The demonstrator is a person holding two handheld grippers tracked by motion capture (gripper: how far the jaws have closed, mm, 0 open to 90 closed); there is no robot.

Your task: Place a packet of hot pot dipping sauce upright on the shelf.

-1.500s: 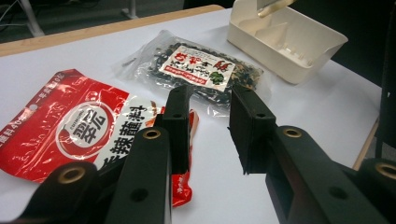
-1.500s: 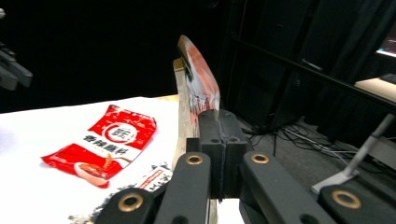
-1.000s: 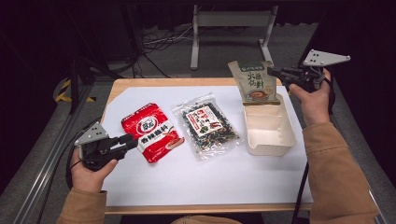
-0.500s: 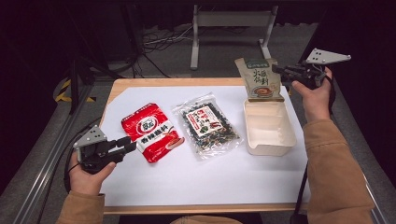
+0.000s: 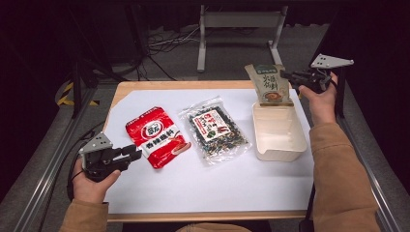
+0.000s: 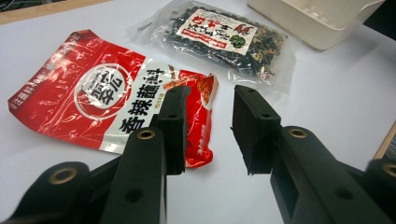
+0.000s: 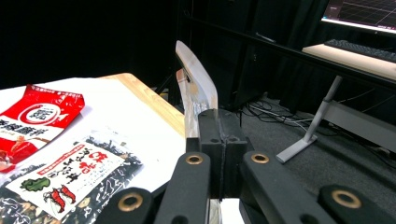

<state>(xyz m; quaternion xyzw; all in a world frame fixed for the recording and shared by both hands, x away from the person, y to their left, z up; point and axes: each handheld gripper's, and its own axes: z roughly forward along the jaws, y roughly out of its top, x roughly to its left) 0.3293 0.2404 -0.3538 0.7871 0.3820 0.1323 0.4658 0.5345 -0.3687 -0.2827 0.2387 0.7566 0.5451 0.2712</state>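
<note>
High view, right gripper [image 5: 286, 74]: clamped on the side edge of a beige-and-green snack pouch [image 5: 269, 85], which it holds upright, lifted over the far end of a cream plastic tray [image 5: 280, 145] that sits just below and on the near side of the jaws.
High view, left gripper [image 5: 134, 153]: jaws parted, holding nothing, hovering low at the near corner of a red seasoning packet [image 5: 155, 137]; a clear bag of dried seaweed mix [image 5: 213, 128] lies beyond that packet, between it and the tray.
High view, setting: white sheet over a wooden table [image 5: 159, 85].
Left gripper view: the two black jaws stand apart and empty; the red seasoning packet [image 6: 100, 95] lies flat just ahead, partly under the left jaw, with the seaweed bag [image 6: 219, 37] farther out and the tray [image 6: 317, 18] beyond it.
Right gripper view: the jaws are pressed together on the pouch [image 7: 198, 93], seen edge-on, rising straight up from between them; the seaweed bag [image 7: 65, 179] and red packet [image 7: 35, 114] lie on the table to the jaws' left.
</note>
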